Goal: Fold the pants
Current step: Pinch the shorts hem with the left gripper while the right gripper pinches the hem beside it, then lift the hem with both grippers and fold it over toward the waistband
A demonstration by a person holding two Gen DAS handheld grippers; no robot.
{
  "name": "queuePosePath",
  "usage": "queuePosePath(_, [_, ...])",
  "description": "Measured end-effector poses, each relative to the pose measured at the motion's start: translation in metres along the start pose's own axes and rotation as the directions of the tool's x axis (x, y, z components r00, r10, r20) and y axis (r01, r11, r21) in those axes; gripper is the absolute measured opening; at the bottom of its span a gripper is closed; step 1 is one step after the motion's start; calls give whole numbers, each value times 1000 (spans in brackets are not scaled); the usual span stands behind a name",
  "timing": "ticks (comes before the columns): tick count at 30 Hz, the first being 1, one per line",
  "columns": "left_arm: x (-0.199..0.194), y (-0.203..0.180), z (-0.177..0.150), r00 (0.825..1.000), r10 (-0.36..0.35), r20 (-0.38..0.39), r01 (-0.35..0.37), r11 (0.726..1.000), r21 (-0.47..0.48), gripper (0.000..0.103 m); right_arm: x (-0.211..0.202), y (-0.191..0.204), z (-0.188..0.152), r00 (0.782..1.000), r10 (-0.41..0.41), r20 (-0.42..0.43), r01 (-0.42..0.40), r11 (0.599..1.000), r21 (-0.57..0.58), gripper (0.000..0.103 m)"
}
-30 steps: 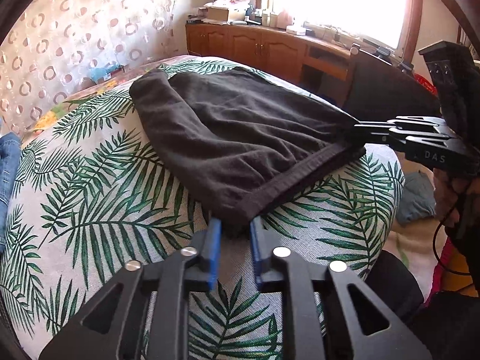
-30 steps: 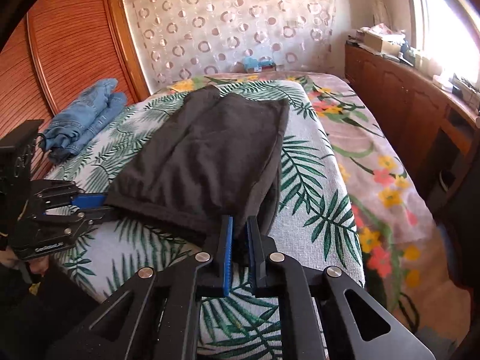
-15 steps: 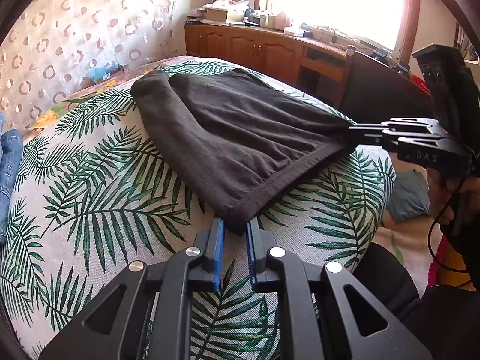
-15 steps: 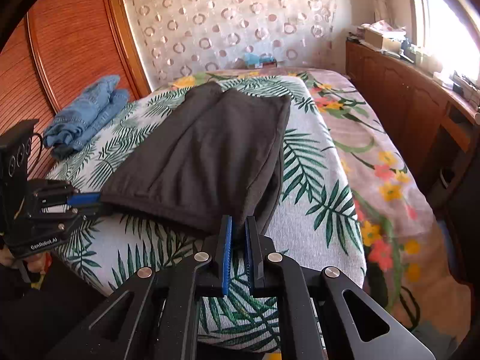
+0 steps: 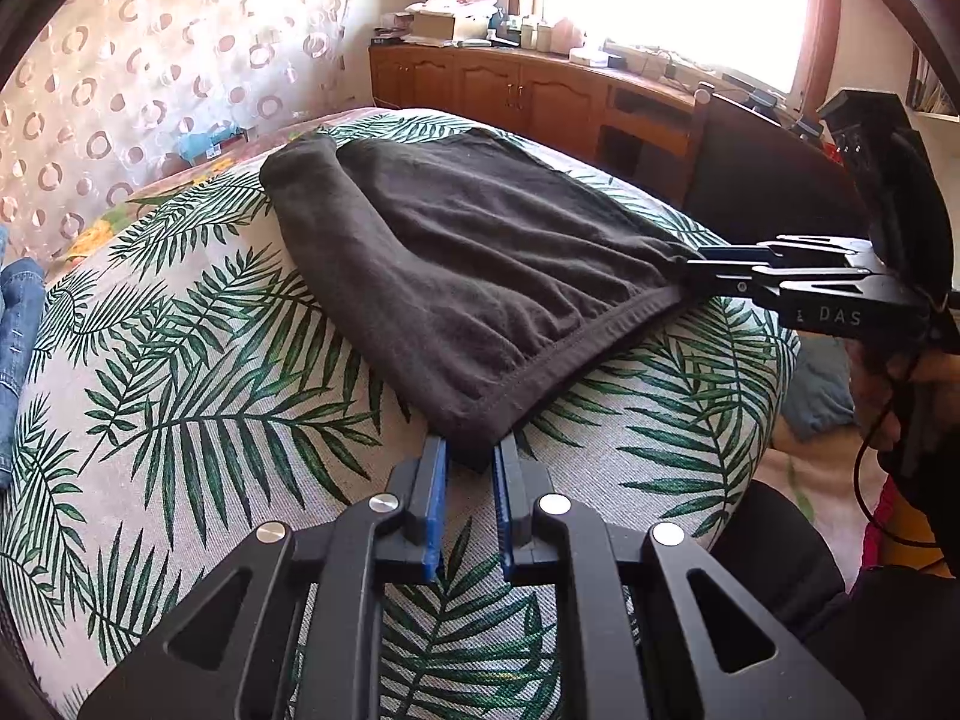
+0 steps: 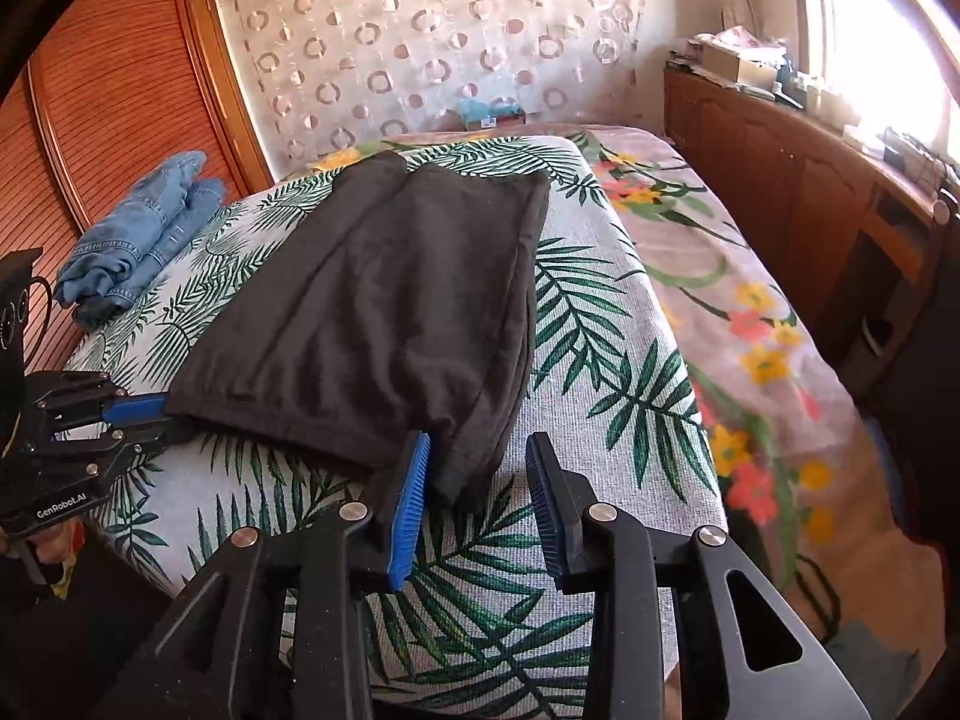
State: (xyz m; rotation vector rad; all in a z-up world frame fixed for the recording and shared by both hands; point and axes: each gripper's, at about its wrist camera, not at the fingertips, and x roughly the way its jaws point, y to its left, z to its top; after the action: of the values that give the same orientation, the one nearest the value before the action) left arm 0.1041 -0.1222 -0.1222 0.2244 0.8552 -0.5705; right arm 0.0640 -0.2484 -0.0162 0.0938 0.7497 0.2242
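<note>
Black pants (image 5: 480,252) lie folded lengthwise on the palm-leaf bed cover (image 5: 180,390), waistband end towards me. My left gripper (image 5: 470,462) is shut on the near left corner of that end. In the right wrist view the same pants (image 6: 372,312) stretch away up the bed, and my right gripper (image 6: 480,462) has its jaws opening. The other corner of the pants rests between the blue pads without being pinched. Each gripper also shows in the other's view: the right gripper (image 5: 696,270) at the cloth's right corner, the left gripper (image 6: 162,414) at the far left.
Folded blue jeans (image 6: 138,228) lie on the bed's left side by a slatted wooden wardrobe (image 6: 108,90). A low wooden cabinet (image 5: 528,90) with clutter runs under the window. A dark chair (image 5: 768,180) stands beside the bed. A floral sheet (image 6: 750,330) covers the right side.
The right gripper's jaws have spread apart and let go of the pants corner. The pants lie flatter than a second ago. The left gripper keeps its grip in place.
</note>
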Motion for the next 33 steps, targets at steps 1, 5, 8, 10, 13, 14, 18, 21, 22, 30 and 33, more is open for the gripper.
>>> queuePosePath(1, [0,0,0,1000,0,0,0,1000,-1,15,0,0,0,1000,5,1,-5,1000,-1,34])
queuePosePath(5, [0,1,0,1000,0,3,0,1000,-2,15,0,0,-1,1000,23,-4,-23,1000,-6,34])
queuePosePath(8, [-1,1,0,1000,-2,5,2,1000,-5,15,1,-1,-1,999,39,-10,-39,999,-11,30])
queuePosePath(10, [-1,1,0,1000,-4,8,4,1000,-8,15,0,-3,0,999,53,-14,-53,999,-9,25])
queuePosePath(13, [-5,0,0,1000,-4,17,4,1000,-6,15,0,-1,1,998,57,-20,-58,998,-32,16])
queuePosePath(14, [-6,0,1,1000,-3,20,3,1000,-4,15,-1,0,1,998,56,-23,-57,997,-45,15])
queuePosePath(18, [-16,-2,2,999,6,38,-6,1000,2,14,-4,5,3,997,65,-37,-68,995,-70,12])
queuePosePath(21, [-24,-3,4,998,8,55,-8,1000,3,14,-13,6,4,996,82,-27,-83,994,-73,12])
queuePosePath(22, [-27,-4,5,998,8,61,-8,1000,4,14,-17,6,4,996,85,-21,-86,994,-73,11])
queuePosePath(30, [-54,-9,10,994,19,105,-21,1000,19,14,-45,12,7,995,94,28,-92,992,-91,11])
queuePosePath(33, [-63,-12,11,992,27,120,-30,999,22,14,-54,15,7,994,98,45,-93,991,-95,11])
